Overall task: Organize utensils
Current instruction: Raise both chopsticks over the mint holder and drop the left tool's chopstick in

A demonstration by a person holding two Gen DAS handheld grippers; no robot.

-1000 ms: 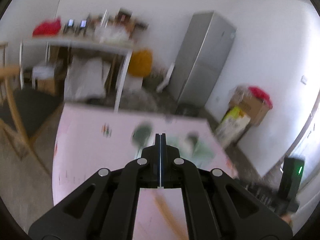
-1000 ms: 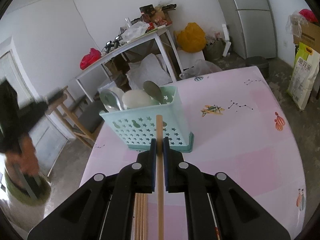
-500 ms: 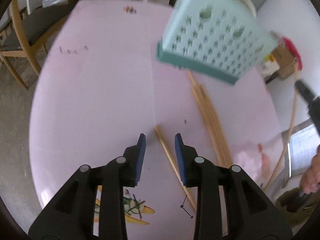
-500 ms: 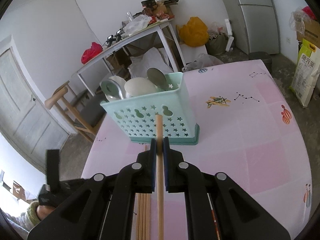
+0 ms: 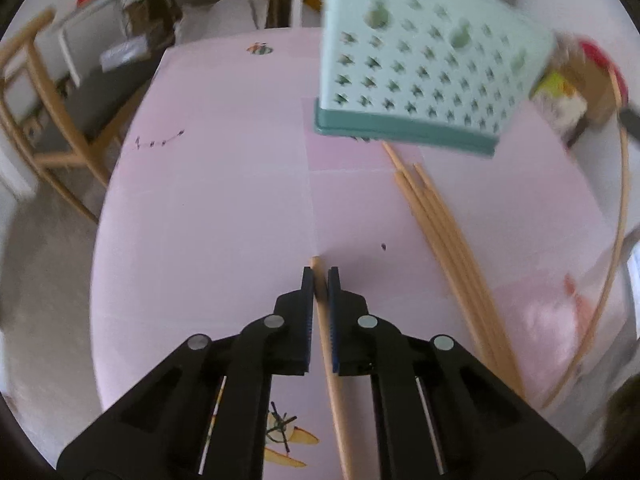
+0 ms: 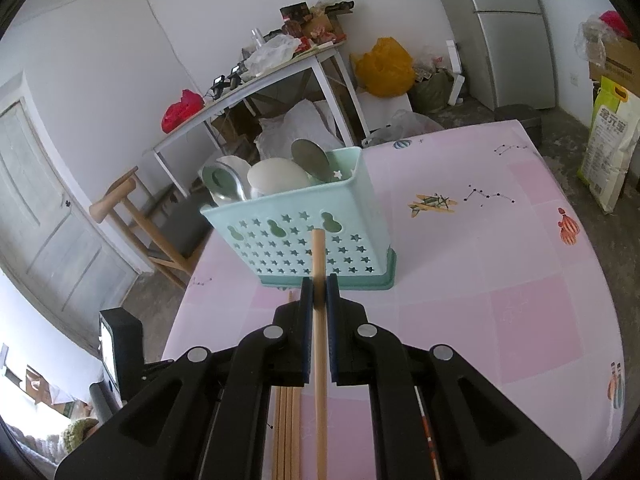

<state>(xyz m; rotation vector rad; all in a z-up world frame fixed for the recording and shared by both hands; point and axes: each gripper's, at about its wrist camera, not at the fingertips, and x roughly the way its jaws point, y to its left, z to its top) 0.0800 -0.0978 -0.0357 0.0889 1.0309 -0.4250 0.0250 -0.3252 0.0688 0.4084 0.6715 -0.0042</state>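
Note:
A mint star-punched utensil caddy (image 6: 296, 232) stands on the pink table (image 6: 500, 280), holding two metal spoons (image 6: 310, 158) and a white ladle (image 6: 276, 176). My right gripper (image 6: 319, 280) is shut on a wooden chopstick (image 6: 318, 256), held above the table and pointing at the caddy. Several more chopsticks (image 5: 448, 240) lie in a bundle in front of the caddy (image 5: 420, 80). My left gripper (image 5: 319, 270) points down at the table. Its jaws are closing on a lone chopstick (image 5: 334, 384), which lies flat between the pads.
A wooden chair (image 5: 36, 92) stands off the table's left edge. Behind are a cluttered white side table (image 6: 256, 80), a yellow sack (image 6: 386, 64) and a grey fridge (image 6: 508, 32). A rice bag (image 6: 608, 148) sits on the floor at the right.
My left gripper dropped and tilted down to the table, opened, then closed around the lone chopstick. The right gripper kept still with its chopstick.

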